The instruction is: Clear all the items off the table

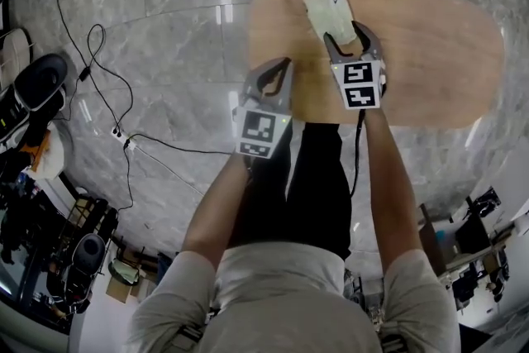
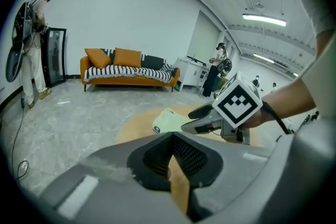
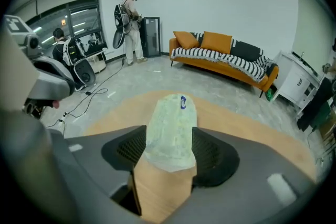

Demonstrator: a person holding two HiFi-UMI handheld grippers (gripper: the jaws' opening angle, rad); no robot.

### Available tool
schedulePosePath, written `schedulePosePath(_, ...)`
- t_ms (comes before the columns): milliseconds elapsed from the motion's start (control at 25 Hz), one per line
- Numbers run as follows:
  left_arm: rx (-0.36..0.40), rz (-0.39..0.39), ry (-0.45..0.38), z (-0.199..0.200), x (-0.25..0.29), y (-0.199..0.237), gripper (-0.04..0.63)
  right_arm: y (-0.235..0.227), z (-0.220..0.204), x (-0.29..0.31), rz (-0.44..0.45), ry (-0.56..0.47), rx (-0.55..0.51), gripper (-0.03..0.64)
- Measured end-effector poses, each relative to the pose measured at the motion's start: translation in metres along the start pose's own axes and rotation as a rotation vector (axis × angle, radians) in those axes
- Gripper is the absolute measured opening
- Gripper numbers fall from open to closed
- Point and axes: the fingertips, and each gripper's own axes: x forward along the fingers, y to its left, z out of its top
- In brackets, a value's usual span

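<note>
A pale green packet (image 1: pixel 331 11) lies flat on the oval wooden table (image 1: pixel 430 54), near its left end. My right gripper (image 1: pixel 345 33) is open and straddles the packet's near end; in the right gripper view the packet (image 3: pixel 173 107) fills the gap between the two dark pads without being squeezed. My left gripper (image 1: pixel 279 66) hangs over the table's near-left edge, shut and empty, a short way left of the packet. Its own view shows the packet (image 2: pixel 167 120) ahead with the right gripper (image 2: pixel 197 118) reaching over it.
Black cables (image 1: pixel 107 87) and a power strip trail over the grey marble floor to the left, beside dark shoes (image 1: pixel 37 83) and cluttered gear. An orange sofa (image 3: pixel 220 55) stands against the far wall. Other people stand around the room's edges.
</note>
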Motion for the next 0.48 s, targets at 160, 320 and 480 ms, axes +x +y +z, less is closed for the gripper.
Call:
schedulePosePath(160,0.009,-0.021,0.011,-0.009,-0.003,0.0,0.02,-0.003,-0.009,0.012,-0.041,0.026,-0.039,0.26)
schedulePosePath(320,0.012,-0.029,0.02,-0.013,-0.01,-0.003,0.02,-0.007,-0.014,0.006,-0.071,0.05,-0.085,0.014)
schedulePosePath(480,0.023,-0.044,0.023,-0.018,-0.015,-0.006,0.021,-0.002,-0.011,0.0,-0.062,0.016,-0.093,0.009)
